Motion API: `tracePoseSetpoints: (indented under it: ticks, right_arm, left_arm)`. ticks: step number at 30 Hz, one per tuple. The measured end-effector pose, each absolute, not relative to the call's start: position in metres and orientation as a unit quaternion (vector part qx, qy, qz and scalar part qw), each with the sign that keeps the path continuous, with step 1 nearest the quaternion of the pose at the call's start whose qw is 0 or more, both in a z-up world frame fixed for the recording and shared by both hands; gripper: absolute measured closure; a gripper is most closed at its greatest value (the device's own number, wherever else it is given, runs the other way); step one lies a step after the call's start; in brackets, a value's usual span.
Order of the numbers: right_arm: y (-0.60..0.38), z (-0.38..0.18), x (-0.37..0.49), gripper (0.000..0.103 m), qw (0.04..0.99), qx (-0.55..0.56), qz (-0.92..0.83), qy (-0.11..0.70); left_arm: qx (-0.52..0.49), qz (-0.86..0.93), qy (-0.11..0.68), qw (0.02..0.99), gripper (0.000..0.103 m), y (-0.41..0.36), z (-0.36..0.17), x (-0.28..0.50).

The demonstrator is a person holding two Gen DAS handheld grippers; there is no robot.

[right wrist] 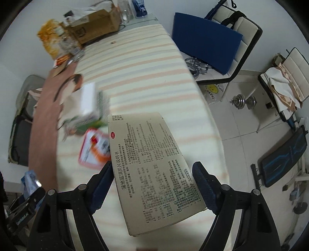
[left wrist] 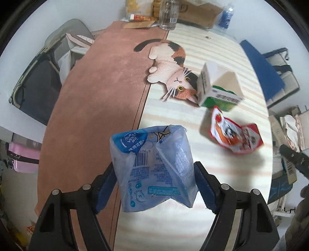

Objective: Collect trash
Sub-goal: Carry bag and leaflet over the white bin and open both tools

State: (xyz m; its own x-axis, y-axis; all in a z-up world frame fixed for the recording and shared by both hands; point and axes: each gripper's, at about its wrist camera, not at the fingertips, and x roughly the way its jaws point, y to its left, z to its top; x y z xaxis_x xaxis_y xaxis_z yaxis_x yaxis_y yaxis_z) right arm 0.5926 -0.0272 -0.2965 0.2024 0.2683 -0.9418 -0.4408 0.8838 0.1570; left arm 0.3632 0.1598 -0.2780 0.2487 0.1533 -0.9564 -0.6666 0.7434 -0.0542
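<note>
My left gripper [left wrist: 154, 183] is shut on a crumpled blue tissue wrapper [left wrist: 154, 170] and holds it above the table. My right gripper [right wrist: 152, 183] is shut on a flat beige medicine box [right wrist: 154, 170] printed with black text, held above the striped cloth. A green and white carton [left wrist: 216, 86] lies on its side on the cloth; it also shows blurred in the right wrist view [right wrist: 87, 106]. A red snack packet [left wrist: 235, 135] lies in front of the carton and shows in the right wrist view [right wrist: 94, 148] too.
The table has a brown mat [left wrist: 92, 96] and a striped cloth [right wrist: 144, 77] with a cat picture [left wrist: 170, 71]. A glass jar [left wrist: 168, 15], a cardboard box [right wrist: 92, 25] and packets stand at the far end. Chairs [right wrist: 222, 44] and a dumbbell [right wrist: 244, 101] are to the right.
</note>
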Motion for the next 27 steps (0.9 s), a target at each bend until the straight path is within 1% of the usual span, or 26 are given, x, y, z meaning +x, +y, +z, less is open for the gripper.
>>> tracePoseSetpoints:
  ticks: [5, 6, 9, 16, 19, 21, 24, 27]
  right_arm:
    - [-0.049, -0.276, 0.507, 0.021, 0.772, -0.056, 0.245, 0.583]
    - [-0.054, -0.274, 0.486, 0.021, 0.773, -0.052, 0.247, 0.582]
    - [-0.072, -0.269, 0.426, 0.021, 0.777, -0.041, 0.246, 0.577]
    - [-0.112, -0.286, 0.272, 0.021, 0.77, -0.011, 0.233, 0.593]
    - [-0.127, -0.303, 0.209, 0.021, 0.761, -0.003, 0.231, 0.607]
    - [-0.141, -0.325, 0.17, 0.021, 0.747, 0.008, 0.223, 0.626]
    - [-0.16, -0.367, 0.129, 0.021, 0.725, 0.013, 0.21, 0.656]
    - [-0.178, -0.423, 0.099, 0.021, 0.7, 0.013, 0.192, 0.688]
  left_arm:
    - [-0.229, 0.247, 0.533, 0.776, 0.027, 0.136, -0.262, 0.303]
    - [-0.227, 0.243, 0.532, 0.779, 0.027, 0.139, -0.267, 0.297]
    - [-0.214, 0.224, 0.53, 0.79, 0.027, 0.117, -0.262, 0.246]
    - [-0.214, 0.184, 0.546, 0.789, 0.027, 0.088, -0.277, 0.14]
    - [-0.232, 0.167, 0.569, 0.771, 0.027, 0.076, -0.298, 0.095]
    - [-0.247, 0.155, 0.587, 0.755, 0.027, 0.069, -0.32, 0.071]
    - [-0.263, 0.142, 0.614, 0.731, 0.027, 0.06, -0.357, 0.051]
    - [-0.278, 0.134, 0.639, 0.705, 0.027, 0.051, -0.414, 0.037]
